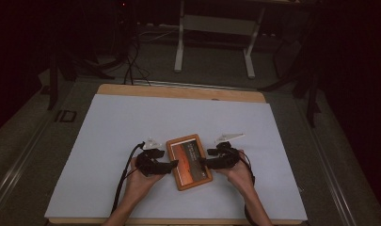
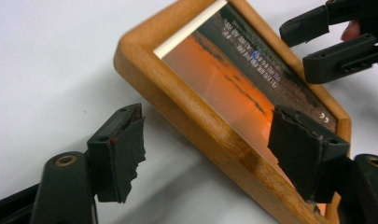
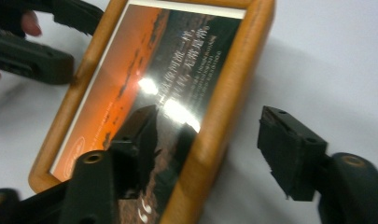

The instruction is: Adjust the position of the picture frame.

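The desk [image 1: 108, 141] was covered in white, with the wooden picture frame [image 1: 188, 161] lying flat between my tools. Left tool [image 1: 161, 165] was open, jaws straddling the frame's near rail; right tool [image 1: 211, 162] was likewise open astride the opposite rail. I judged both were positioned so the frame could be lifted level.

A dim room: a white sheet [image 1: 131, 141] covers a wooden table [image 1: 178, 91]; beyond, a white-legged desk frame [image 1: 215, 42] and floor cables [image 1: 129, 61].
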Available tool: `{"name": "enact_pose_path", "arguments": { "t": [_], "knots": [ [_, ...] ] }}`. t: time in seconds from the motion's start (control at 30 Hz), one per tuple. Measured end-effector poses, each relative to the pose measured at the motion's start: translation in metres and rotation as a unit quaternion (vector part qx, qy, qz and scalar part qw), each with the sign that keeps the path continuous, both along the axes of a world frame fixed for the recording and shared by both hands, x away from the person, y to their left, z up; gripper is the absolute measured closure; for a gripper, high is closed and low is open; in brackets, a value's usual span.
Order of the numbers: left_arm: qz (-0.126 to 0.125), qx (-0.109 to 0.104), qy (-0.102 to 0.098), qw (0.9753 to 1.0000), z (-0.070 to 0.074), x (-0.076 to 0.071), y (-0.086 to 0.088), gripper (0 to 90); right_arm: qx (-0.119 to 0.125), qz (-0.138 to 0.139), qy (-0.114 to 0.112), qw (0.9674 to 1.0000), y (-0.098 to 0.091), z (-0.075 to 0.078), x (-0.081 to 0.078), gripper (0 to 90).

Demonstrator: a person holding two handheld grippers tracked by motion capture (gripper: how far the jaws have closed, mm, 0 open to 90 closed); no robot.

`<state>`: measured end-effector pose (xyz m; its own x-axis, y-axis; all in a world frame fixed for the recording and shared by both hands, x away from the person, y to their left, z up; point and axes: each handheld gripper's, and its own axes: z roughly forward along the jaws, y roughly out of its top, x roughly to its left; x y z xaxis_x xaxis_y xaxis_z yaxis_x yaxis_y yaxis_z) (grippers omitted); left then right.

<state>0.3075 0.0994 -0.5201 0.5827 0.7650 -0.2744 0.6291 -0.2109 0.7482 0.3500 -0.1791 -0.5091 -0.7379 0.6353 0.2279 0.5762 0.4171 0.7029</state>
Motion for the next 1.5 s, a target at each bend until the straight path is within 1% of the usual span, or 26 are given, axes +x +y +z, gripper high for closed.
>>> {"name": "enact_pose_path", "arguments": {
  "t": [0.2,0.27,0.3,0.33,0.4,0.5,0.53,0.57,0.6,0.73,0.77,0.8,0.83,0.9,0.93,0.97,1.0,1.07,1.1,1.13,1.23,1.27,1.3,1.33,1.47,1.5],
  "knots": [
    [0.010,-0.007,0.018,0.9998,-0.005,0.000,-0.008,17.5,0.006,0.006,0.017,0.9998,0.009,-0.004,0.005,29.3],
    [0.014,-0.008,0.029,0.9994,-0.008,-0.002,-0.013,16.7,0.006,0.010,0.022,0.9997,0.010,-0.005,0.007,28.7],
    [0.014,-0.008,0.029,0.9994,-0.008,-0.002,-0.013,16.7,0.006,0.010,0.022,0.9997,0.010,-0.005,0.007,28.7],
    [0.013,-0.010,0.035,0.9993,-0.010,-0.002,-0.016,16.8,0.007,0.012,0.029,0.9995,0.012,-0.006,0.010,28.3],
    [0.007,-0.016,0.039,0.9991,-0.012,-0.002,-0.018,19.1,0.009,0.013,0.036,0.9992,0.013,-0.008,0.013,28.2],
    [0.002,-0.018,0.043,0.9989,-0.014,-0.002,-0.019,26.4,0.013,0.015,0.043,0.9989,0.014,-0.010,0.015,28.3],
    [0.005,-0.027,0.052,0.9983,-0.016,-0.001,-0.019,28.6,0.024,0.021,0.051,0.9982,0.014,-0.013,0.017,29.5],
    [0.005,-0.027,0.052,0.9983,-0.016,-0.001,-0.019,29.3,0.024,0.021,0.051,0.9982,0.014,-0.013,0.017,29.5],
    [0.001,-0.037,0.061,0.9975,-0.017,0.000,-0.019,29.8,0.032,0.023,0.058,0.9975,0.013,-0.015,0.018,30.0],
    [0.000,-0.044,0.069,0.9966,-0.018,0.001,-0.018,30.8,0.040,0.025,0.067,0.9966,0.012,-0.016,0.020,31.4],
    [-0.001,-0.047,0.073,0.9962,-0.018,0.002,-0.018,31.2,0.044,0.026,0.072,0.9961,0.011,-0.017,0.021,31.9],
    [0.001,-0.048,0.075,0.9960,-0.018,0.002,-0.018,31.8,0.049,0.031,0.086,0.9946,0.010,-0.019,0.022,32.0],
    [0.001,-0.048,0.075,0.9960,-0.018,0.002,-0.018,32.3,0.049,0.031,0.086,0.9946,0.010,-0.019,0.022,32.0],
    [0.002,-0.051,0.076,0.9958,-0.018,0.002,-0.017,33.0,0.051,0.039,0.099,0.9930,0.010,-0.020,0.023,31.4],
    [0.003,-0.063,0.076,0.9951,-0.017,0.002,-0.015,35.8,0.052,0.041,0.099,0.9929,0.008,-0.020,0.022,32.5],
    [0.003,-0.063,0.076,0.9951,-0.017,0.002,-0.015,37.7,0.052,0.041,0.099,0.9929,0.008,-0.020,0.022,32.5],
    [0.004,-0.070,0.073,0.9948,-0.016,0.001,-0.013,37.7,0.054,0.040,0.098,0.9929,0.007,-0.020,0.021,33.9],
    [0.001,-0.079,0.061,0.9950,-0.011,-0.001,-0.011,43.5,0.069,0.034,0.095,0.9925,0.000,-0.015,0.019,40.2],
    [0.001,-0.079,0.061,0.9950,-0.011,-0.001,-0.011,45.3,0.069,0.034,0.095,0.9925,0.000,-0.015,0.019,40.2],
    [-0.001,-0.094,0.058,0.9939,-0.007,-0.002,-0.009,47.8,0.079,0.032,0.093,0.9920,-0.005,-0.011,0.017,44.3],
    [-0.003,-0.104,0.060,0.9928,-0.005,-0.002,-0.007,53.5,0.084,0.033,0.092,0.9916,-0.008,-0.009,0.016,46.7],
    [-0.011,-0.117,0.060,0.9912,-0.001,-0.001,-0.005,53.5,0.091,0.031,0.092,0.9911,-0.011,-0.007,0.015,48.9],
    [-0.017,-0.121,0.056,0.9909,0.002,-0.001,-0.004,58.0,0.102,0.029,0.086,0.9906,-0.017,-0.002,0.011,52.8],
    [-0.017,-0.121,0.056,0.9909,0.002,-0.001,-0.004,59.2,0.102,0.029,0.086,0.9906,-0.017,-0.002,0.011,52.8],
    [-0.020,-0.142,0.052,0.9883,0.006,0.000,0.001,62.6,0.105,0.022,0.075,0.9914,-0.019,0.006,0.006,56.0],
    [-0.019,-0.150,0.052,0.9871,0.008,0.001,0.004,64.0,0.105,0.015,0.067,0.9921,-0.017,0.008,0.004,56.4]
  ]
}}
